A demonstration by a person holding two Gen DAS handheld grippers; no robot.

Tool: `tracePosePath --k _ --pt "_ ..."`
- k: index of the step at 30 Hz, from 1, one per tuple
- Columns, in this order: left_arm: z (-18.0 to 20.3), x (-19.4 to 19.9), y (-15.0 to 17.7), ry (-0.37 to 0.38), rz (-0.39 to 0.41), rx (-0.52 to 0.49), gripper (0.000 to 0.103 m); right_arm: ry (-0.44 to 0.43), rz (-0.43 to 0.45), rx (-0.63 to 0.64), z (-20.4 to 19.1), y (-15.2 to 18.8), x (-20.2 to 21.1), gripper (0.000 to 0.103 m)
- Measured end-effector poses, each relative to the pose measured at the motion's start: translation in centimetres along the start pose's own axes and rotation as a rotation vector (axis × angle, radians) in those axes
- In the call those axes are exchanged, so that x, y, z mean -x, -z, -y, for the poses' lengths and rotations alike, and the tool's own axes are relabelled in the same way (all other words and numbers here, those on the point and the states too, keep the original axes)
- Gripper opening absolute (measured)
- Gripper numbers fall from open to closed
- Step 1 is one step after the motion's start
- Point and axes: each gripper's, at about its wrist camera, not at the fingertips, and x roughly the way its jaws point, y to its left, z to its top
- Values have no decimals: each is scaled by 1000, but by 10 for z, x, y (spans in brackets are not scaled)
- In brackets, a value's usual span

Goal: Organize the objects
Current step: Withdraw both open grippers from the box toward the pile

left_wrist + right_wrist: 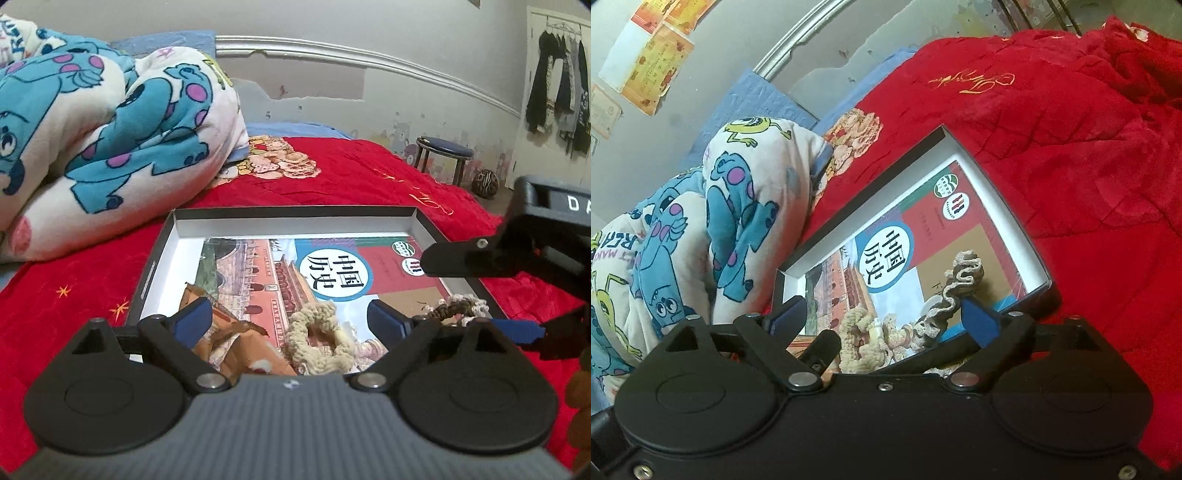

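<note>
A bed is filling the room, a red quilted bedspread (369, 173) lying across it under a peeling grey wall with a white moulding (369, 61). A white fleece blanket printed with blue cartoon monsters (110, 122) is sitting bunched up at the head end, and a small round stool with a dark blue seat (443, 149) is standing by the wall beyond the bed.

A shallow rectangular box with black outer walls and a white inside (295, 216) is lying on the bedspread. A colourful history textbook with Chinese characters in a white circle (332, 271) is lying flat in it. A cream fluffy knitted scrunchie (317, 339) is resting on the book's cover, at the near end of the box. A second scrunchie, ruffled in brown and cream (960, 273), is sitting just beside it towards the box's right wall, its folds rising off the cover.

The left gripper (288, 321) is hovering low over the near end of the box, its blue-padded jaws spread wide either side of the cream scrunchie and gripping nothing. The right gripper (882, 317) is likewise gaping wide and holding nothing, both scrunchies showing between its blue fingers (979, 319); in the left view it is reaching in over the box's right wall.
</note>
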Motion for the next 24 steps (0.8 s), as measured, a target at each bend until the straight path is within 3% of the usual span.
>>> tracePosePath --k 8,15,19,24 --pt "-10 16 -1 -3 7 16 96 21 26 50 -7 6 11 96" --pt "-26 30 -7 -30 3 53 96 6 -24 125 -10 2 21 96" --pt "-35 38 -15 -50 18 57 96 -5 23 133 -6 -5 39 96" --pt "-45 36 -14 -1 -45 88 97 -4 47 118 0 -15 47 96"
